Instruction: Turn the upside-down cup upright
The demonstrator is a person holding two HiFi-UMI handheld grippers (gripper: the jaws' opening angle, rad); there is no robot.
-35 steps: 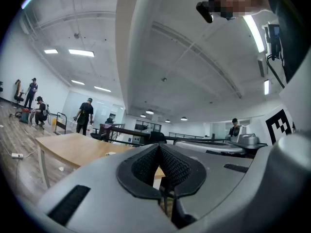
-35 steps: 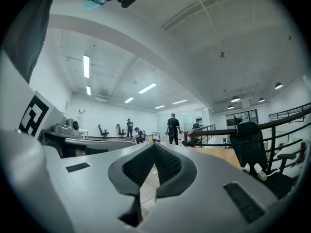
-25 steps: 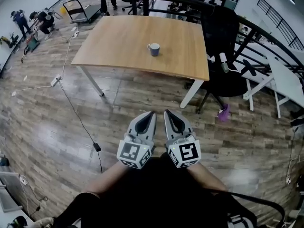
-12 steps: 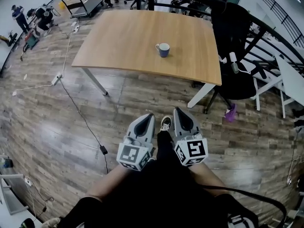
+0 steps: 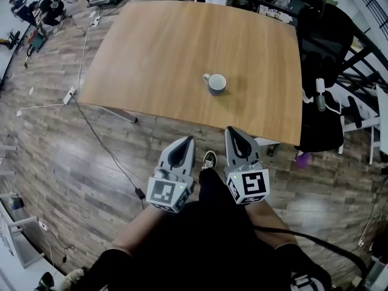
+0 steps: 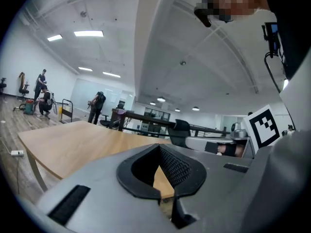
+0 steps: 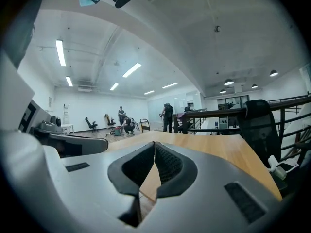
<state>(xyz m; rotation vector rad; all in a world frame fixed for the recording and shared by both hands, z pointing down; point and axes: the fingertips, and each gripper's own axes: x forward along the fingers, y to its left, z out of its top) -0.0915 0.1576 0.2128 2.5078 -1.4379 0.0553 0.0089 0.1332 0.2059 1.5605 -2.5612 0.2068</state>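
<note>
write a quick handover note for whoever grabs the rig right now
Left gripper: shut, empty, held in front of the table's near edge.
Right gripper: shut, empty, beside the left one.
Cup: alone on the wooden table, right of middle, handle pointing left in the head view, well clear of both grippers.
Done: nothing on the cup yet.
Left: reach it, grip it, turn it upright, set it down.

Bright, even light from ceiling strips point(image 7: 60, 52); strong fisheye curvature, dark vignetted corners.
</note>
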